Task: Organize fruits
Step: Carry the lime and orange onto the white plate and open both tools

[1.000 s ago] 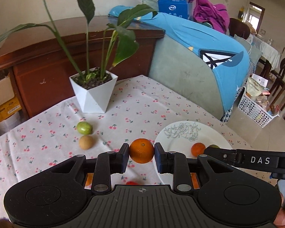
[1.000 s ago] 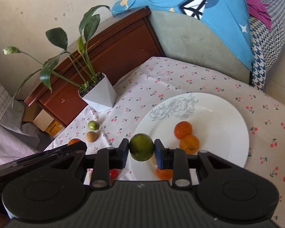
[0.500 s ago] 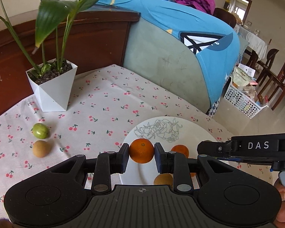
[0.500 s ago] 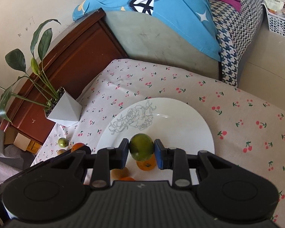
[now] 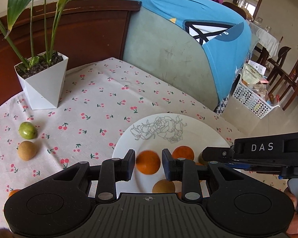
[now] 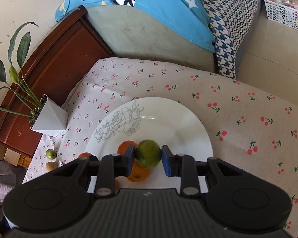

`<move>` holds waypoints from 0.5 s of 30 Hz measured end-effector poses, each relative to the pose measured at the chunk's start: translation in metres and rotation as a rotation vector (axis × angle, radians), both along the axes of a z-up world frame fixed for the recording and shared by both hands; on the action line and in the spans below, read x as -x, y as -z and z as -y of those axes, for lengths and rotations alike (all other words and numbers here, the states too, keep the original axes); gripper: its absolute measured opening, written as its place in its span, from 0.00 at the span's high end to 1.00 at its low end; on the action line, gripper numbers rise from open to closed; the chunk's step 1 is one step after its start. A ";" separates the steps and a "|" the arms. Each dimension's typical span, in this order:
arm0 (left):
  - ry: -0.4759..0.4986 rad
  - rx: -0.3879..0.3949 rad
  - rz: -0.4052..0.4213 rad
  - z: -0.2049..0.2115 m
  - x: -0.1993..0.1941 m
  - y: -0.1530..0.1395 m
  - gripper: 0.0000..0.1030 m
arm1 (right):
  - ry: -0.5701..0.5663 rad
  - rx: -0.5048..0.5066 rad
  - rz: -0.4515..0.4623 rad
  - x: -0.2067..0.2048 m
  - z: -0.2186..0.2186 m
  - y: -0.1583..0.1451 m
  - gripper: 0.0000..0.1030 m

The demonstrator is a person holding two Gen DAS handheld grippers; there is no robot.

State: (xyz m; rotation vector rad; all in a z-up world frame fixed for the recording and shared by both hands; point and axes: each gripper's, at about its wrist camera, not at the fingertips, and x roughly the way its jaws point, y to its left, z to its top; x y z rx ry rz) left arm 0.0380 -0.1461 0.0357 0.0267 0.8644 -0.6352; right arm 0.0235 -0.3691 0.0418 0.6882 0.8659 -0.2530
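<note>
My left gripper is over the white rose-print plate; its jaws have parted and the orange between them is blurred, with gaps on both sides. Another orange and a tan fruit lie on the plate. My right gripper is shut on a green citrus above the plate, over oranges lying there. A small green fruit and a brown fruit lie on the cloth at the left.
A white faceted plant pot stands at the back left of the cherry-print tablecloth. A wooden cabinet and a sofa with a blue cover lie behind the table. My right gripper's body crosses the left wrist view.
Both grippers moved over the plate. The left jaws opened and the orange came loose between them. The right gripper still grips the green citrus.
</note>
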 end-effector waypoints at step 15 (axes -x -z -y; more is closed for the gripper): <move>-0.063 -0.002 -0.019 -0.022 -0.007 -0.019 0.49 | -0.053 0.016 0.053 -0.003 -0.010 -0.009 0.69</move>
